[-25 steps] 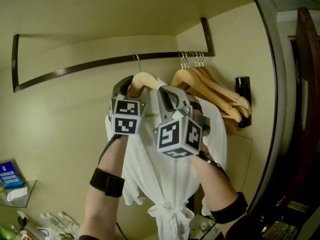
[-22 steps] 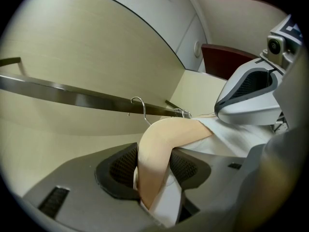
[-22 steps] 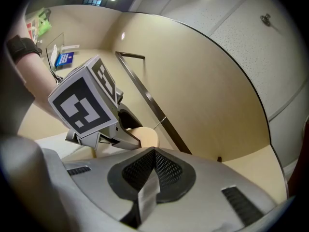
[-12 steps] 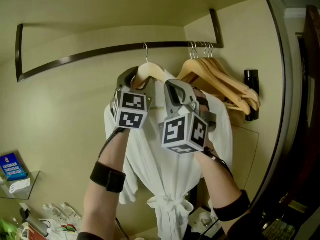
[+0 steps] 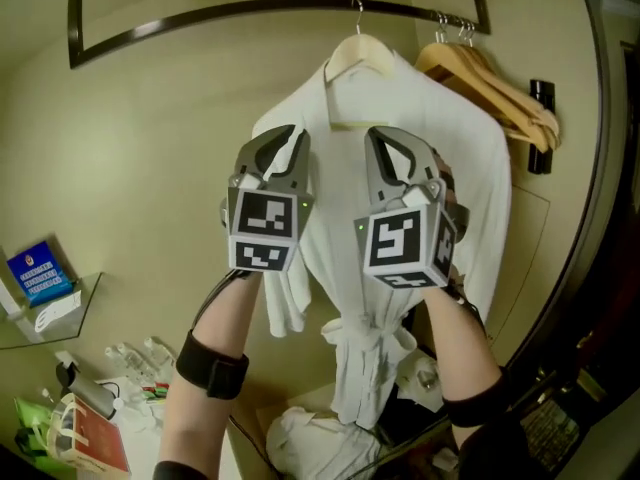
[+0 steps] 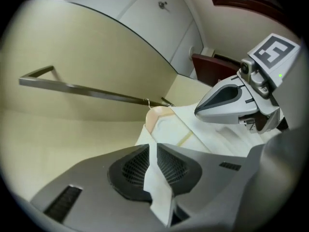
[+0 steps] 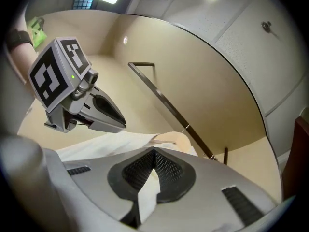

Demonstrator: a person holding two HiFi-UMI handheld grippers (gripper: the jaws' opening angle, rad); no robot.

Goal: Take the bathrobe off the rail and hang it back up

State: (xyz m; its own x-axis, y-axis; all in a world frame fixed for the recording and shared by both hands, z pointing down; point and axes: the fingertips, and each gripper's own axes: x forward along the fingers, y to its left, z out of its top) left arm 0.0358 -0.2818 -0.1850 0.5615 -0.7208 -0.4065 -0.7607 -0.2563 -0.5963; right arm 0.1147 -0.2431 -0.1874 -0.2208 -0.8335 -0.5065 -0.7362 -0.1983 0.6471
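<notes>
A white bathrobe [image 5: 410, 98] hangs on a wooden hanger [image 5: 352, 53] hooked over the dark rail [image 5: 220, 13]. Both grippers are held up against its front, below the shoulders. My left gripper [image 5: 290, 146] has just been closing, and a fold of the robe's cloth [image 6: 161, 192] is now pinched between its pads [image 6: 152, 146]. My right gripper [image 5: 385, 148] is shut on another fold of the robe [image 7: 147, 195], its pads together [image 7: 154, 152]. In each gripper view the other gripper shows alongside: the right one [image 6: 227, 100] and the left one [image 7: 96, 112].
Several bare wooden hangers [image 5: 500, 88] hang on the rail to the right of the robe, beside a black wall fixture [image 5: 542, 128]. A glass shelf [image 5: 85, 313] with a blue box [image 5: 40, 276] sits at lower left. White cloth [image 5: 310, 443] is heaped below the robe.
Both grippers have come down from the hanger's shoulders to the robe's front. The left jaws have closed on a fold of cloth. The rail now sits higher in the head view.
</notes>
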